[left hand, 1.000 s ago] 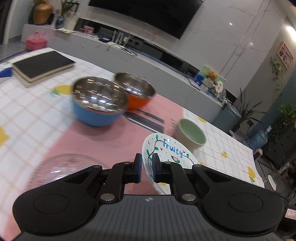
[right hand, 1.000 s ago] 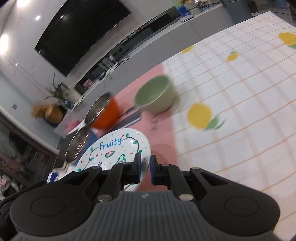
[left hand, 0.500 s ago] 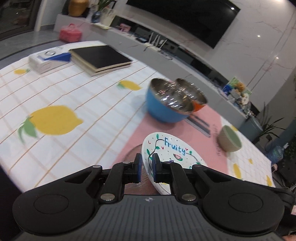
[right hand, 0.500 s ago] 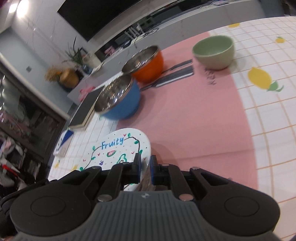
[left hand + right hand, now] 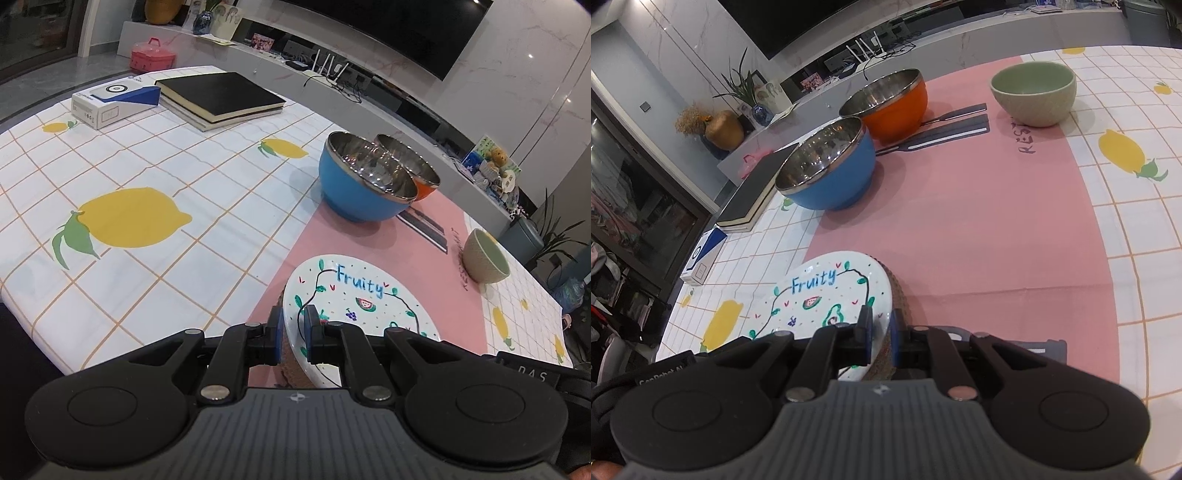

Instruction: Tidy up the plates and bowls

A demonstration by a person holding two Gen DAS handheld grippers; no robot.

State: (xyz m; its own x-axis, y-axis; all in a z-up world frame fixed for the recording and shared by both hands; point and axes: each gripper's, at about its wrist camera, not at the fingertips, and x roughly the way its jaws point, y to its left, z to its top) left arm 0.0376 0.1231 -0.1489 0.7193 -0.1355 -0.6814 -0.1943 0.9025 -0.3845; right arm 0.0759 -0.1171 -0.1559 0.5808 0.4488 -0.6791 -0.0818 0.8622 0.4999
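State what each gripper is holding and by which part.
Both hold the same plate. The left gripper is clamped on the rim at one side, and the right gripper is clamped on the rim at the opposite side.

A black notebook [image 5: 221, 96] is lying on a second book at the far side of the lemon-print tablecloth [image 5: 122, 177], and a white and blue box [image 5: 114, 100] is sitting just beside them. A pink placemat [image 5: 979, 206] is covering the middle of the table, with dark cutlery [image 5: 942, 136] resting on it. Beyond the table, a pink case [image 5: 152, 59] is standing on the floor, a white router [image 5: 327, 72] is sitting on the long shelf, and a black television [image 5: 399, 26] is hanging on the marble wall.
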